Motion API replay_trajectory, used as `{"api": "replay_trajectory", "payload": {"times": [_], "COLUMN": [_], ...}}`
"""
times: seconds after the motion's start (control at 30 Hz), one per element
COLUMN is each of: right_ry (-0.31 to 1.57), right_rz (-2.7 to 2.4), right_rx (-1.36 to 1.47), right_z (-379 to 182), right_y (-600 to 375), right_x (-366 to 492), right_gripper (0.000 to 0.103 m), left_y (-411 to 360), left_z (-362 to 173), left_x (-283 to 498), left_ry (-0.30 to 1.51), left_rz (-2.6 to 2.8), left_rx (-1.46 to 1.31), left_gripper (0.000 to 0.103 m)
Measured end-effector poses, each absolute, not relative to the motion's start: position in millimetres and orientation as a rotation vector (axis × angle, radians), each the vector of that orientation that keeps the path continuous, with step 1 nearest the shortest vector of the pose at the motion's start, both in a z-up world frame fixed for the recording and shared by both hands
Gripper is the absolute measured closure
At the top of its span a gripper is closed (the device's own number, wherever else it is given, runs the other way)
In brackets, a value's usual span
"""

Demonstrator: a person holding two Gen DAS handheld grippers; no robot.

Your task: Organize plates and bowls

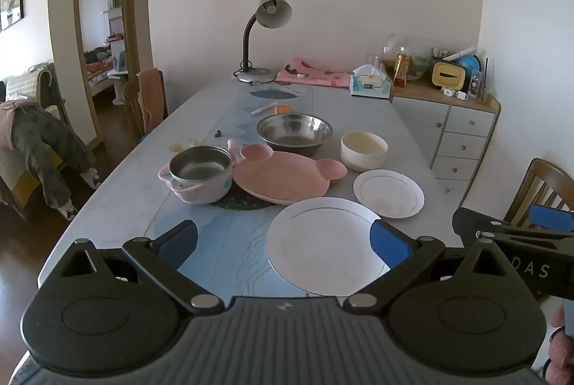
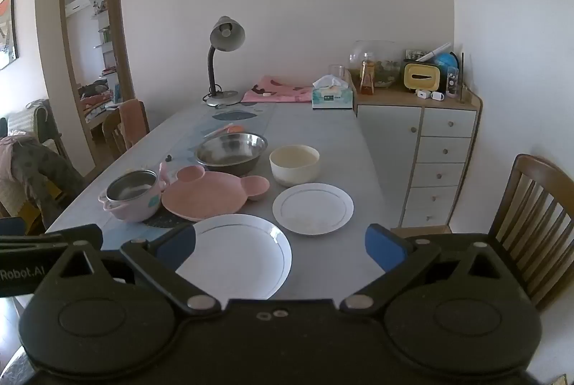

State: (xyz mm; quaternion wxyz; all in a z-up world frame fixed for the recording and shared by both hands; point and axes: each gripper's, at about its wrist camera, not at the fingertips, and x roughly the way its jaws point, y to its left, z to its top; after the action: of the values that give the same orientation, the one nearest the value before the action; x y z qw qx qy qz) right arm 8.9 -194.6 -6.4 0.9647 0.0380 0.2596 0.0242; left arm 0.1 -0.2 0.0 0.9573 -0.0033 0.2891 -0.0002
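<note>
While both tools hover over the near edge of the bench (image 1: 118,191), the left hand-held gripper (image 1: 283,243) and the right hand-held gripper (image 2: 281,247) stand spread wide with nothing between their pads. Nearest lies the large white plate (image 2: 236,254), glazed, thin-rimmed, probably ceramic: stiff, slick and breakable, best pinched at its raised rim. Just beyond it sits the small white plate (image 2: 313,208), alike in make, with faint residue on its face. To the left, the pink bear-shaped plate (image 1: 283,175) looks matte and light, likely plastic or bamboo fibre, partly resting on a dark mat. Touching it is the pink-handled steel pot (image 1: 199,175), easiest gripped by its wall or a handle. Farther back stand the steel bowl (image 1: 294,132), hard and slippery, and the cream bowl (image 1: 363,150), thick-walled.
</note>
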Motion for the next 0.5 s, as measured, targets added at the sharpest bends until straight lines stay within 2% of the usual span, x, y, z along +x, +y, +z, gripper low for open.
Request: {"api": "replay_trajectory", "payload": {"times": [0.5], "right_ry": [0.522], "right_rz": [0.045], "right_rx": [0.087], "right_z": [-4.9], "right_y": [-191.4], "right_x": [11.3], "right_gripper": [0.002], "left_y": [3.5], "left_z": [4.9], "left_x": [8.3], "left_ry": [0.588], "left_rz": [0.009], "left_rx": [-0.03], "left_gripper": [0.0]}}
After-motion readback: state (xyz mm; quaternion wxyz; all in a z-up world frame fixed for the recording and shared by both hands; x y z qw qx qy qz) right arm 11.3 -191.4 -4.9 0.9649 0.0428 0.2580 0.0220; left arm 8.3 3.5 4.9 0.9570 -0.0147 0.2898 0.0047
